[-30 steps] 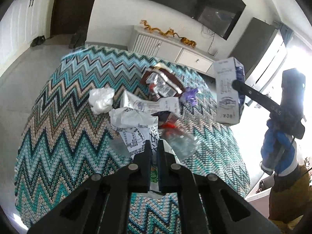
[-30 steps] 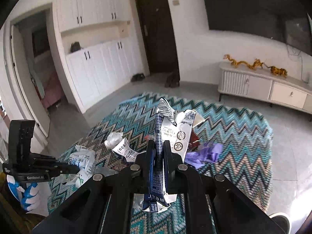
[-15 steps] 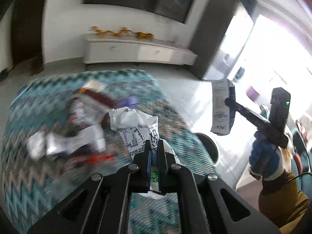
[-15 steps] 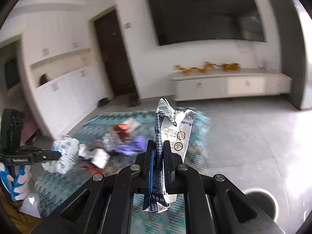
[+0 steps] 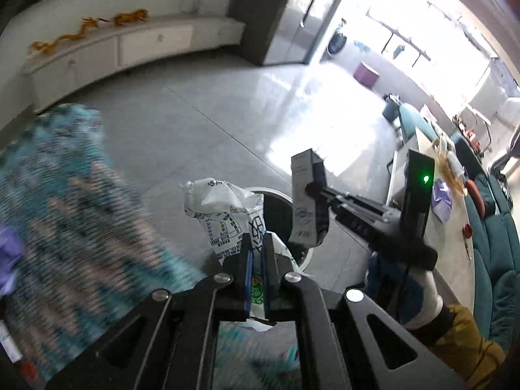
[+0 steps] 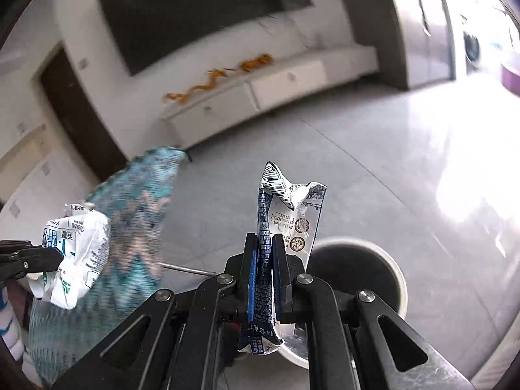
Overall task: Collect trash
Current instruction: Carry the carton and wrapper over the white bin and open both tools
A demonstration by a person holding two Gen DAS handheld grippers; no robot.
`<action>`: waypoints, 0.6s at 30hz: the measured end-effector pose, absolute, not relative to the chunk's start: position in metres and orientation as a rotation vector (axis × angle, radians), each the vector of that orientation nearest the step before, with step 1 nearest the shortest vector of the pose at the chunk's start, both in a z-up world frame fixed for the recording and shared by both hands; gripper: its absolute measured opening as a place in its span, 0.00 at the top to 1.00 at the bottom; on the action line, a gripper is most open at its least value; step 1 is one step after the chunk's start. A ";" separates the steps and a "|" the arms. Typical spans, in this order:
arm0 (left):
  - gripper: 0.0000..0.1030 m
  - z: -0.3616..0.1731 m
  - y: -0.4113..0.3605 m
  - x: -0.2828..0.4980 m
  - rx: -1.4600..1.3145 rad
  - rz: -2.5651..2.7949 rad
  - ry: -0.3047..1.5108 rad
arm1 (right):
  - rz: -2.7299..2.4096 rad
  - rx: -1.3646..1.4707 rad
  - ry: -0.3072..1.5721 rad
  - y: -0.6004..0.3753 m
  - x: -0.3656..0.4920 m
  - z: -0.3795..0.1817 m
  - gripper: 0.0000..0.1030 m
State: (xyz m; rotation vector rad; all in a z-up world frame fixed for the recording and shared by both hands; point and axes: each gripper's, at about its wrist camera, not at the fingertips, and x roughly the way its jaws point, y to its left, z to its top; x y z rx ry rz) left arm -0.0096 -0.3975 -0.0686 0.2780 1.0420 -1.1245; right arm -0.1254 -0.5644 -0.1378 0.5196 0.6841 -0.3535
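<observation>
While both hands carry loads, each tool stays pinched tight so nothing drops in transit. Left gripper (image 5: 256,253) is clamped on a crumpled white wrapper (image 5: 227,208), held upright above the rug's edge (image 5: 65,195), just short of the bin. Right gripper (image 6: 265,253) is clamped on a flattened blue-and-white carton (image 6: 279,214), gripped by its folded side, hanging over the near rim of the white bin (image 6: 395,269). Judgement: carton looks placed for release; wrapper needs to travel further. Risk: a light wrapper may miss the opening.
</observation>
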 end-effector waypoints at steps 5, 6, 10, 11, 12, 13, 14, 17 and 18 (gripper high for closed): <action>0.95 -0.108 -0.458 -0.004 0.293 -1.125 1.129 | -0.424 0.595 0.719 -0.597 -0.134 -0.176 0.92; 0.95 -0.114 -0.465 -0.001 0.285 -1.125 1.146 | -0.435 0.610 0.725 -0.603 -0.135 -0.182 0.91; 0.94 -0.135 -0.487 0.009 0.240 -1.127 1.213 | -0.477 0.648 0.740 -0.619 -0.138 -0.201 0.88; 0.94 -0.142 -0.491 0.013 0.229 -1.129 1.235 | -0.479 0.654 0.741 -0.623 -0.140 -0.204 0.88; 0.93 -0.146 -0.496 0.015 0.224 -1.132 1.252 | -0.480 0.656 0.745 -0.624 -0.140 -0.207 0.88; 0.93 -0.150 -0.499 0.018 0.216 -1.137 1.267 | -0.486 0.654 0.752 -0.625 -0.140 -0.209 0.86; 0.93 -0.151 -0.500 0.020 0.202 -1.143 1.282 | -0.488 0.655 0.753 -0.623 -0.140 -0.209 0.83; 0.89 -0.151 -0.496 0.024 0.184 -1.154 1.298 | -0.496 0.663 0.746 -0.625 -0.142 -0.209 0.71; 0.82 -0.150 -0.494 0.025 0.181 -1.154 1.297 | -0.501 0.665 0.742 -0.624 -0.143 -0.208 0.69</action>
